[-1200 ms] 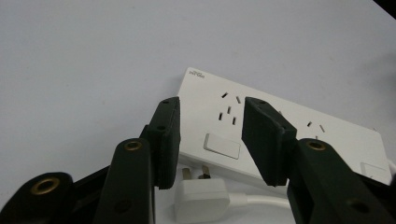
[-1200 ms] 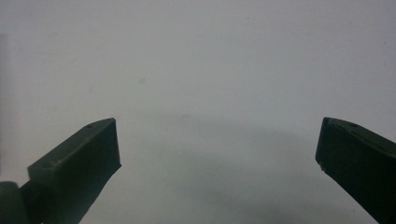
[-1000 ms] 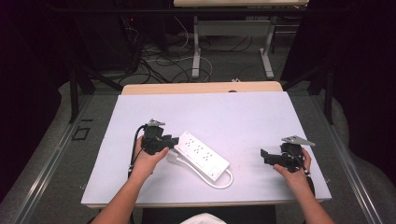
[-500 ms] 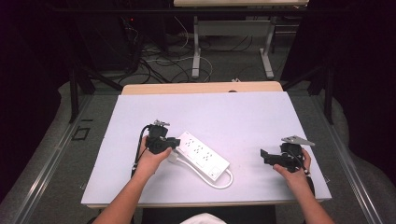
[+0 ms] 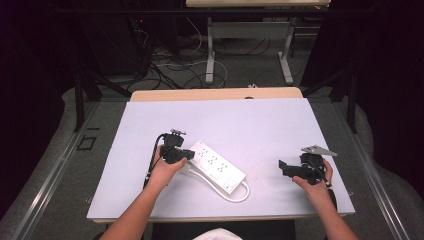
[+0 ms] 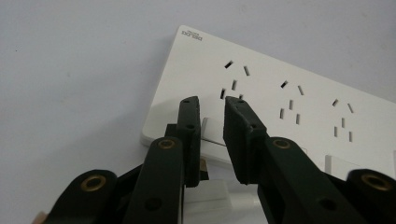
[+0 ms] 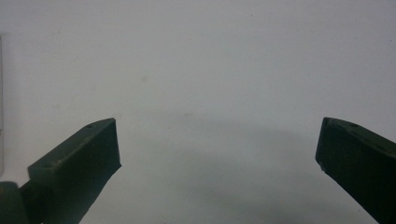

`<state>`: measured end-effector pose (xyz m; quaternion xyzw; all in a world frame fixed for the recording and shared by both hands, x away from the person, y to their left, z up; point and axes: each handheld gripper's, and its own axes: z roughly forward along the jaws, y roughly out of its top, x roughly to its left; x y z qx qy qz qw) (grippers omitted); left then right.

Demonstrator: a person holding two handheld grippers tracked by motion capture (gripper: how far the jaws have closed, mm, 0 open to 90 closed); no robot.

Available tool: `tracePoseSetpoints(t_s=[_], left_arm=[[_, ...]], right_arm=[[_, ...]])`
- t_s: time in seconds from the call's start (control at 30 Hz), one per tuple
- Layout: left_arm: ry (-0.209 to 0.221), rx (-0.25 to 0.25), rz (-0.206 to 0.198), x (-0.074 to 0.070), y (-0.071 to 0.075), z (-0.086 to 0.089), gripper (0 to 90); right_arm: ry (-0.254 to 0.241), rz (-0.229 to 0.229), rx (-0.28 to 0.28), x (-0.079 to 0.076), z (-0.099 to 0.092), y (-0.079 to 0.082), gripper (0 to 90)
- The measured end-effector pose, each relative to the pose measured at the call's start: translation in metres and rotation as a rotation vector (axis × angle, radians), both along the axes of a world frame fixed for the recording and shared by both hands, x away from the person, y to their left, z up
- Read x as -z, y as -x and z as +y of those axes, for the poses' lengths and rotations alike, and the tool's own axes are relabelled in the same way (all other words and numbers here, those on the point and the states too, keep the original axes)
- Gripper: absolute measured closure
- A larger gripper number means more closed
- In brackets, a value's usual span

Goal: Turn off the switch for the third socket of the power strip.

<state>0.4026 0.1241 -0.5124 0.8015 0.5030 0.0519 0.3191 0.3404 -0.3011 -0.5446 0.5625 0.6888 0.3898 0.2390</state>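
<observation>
Left jaws nearly shut over the end of a power strip; right jaws wide open over bare table.

The left gripper (image 6: pixel 211 105) has its jaws drawn close with a narrow gap, poised over a rocker switch (image 6: pixel 211 128) at the near end of the white power strip (image 5: pixel 216 163); whether they pinch anything I cannot tell. The strip lies flat and diagonal on the white table (image 5: pixel 260 125), left of centre, its cord (image 5: pixel 239 194) looping off the nearer end. It looks rigid, light and smooth, so likely to slide; gripping across its narrow sides seems best. The right gripper (image 5: pixel 286 167) holds nothing, well apart. The plug end stays hidden.
</observation>
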Motion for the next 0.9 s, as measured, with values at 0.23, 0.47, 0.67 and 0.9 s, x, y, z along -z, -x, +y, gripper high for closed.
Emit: tracePoseSetpoints(t_s=[0.23, 0.47, 0.67, 0.9], left_arm=[[0.001, -0.005, 0.02, 0.004, -0.0033, -0.0019, 79.5], [-0.013, 0.013, 0.026, 0.006, -0.0056, -0.0026, 82.7], [-0.023, 0.014, 0.026, 0.007, -0.0056, -0.004, 86.4], [-0.026, 0.011, 0.026, 0.0064, -0.005, -0.0046, 88.9]], right_arm=[[-0.002, 0.0, -0.001, 0.0001, -0.0001, -0.0001, 0.0], [-0.003, 0.002, -0.002, 0.0004, -0.0001, -0.0003, 0.0], [-0.004, 0.003, -0.003, 0.0004, -0.0003, -0.0003, 0.0], [-0.001, 0.0, -0.004, 0.0005, -0.0003, -0.0004, 0.0]])
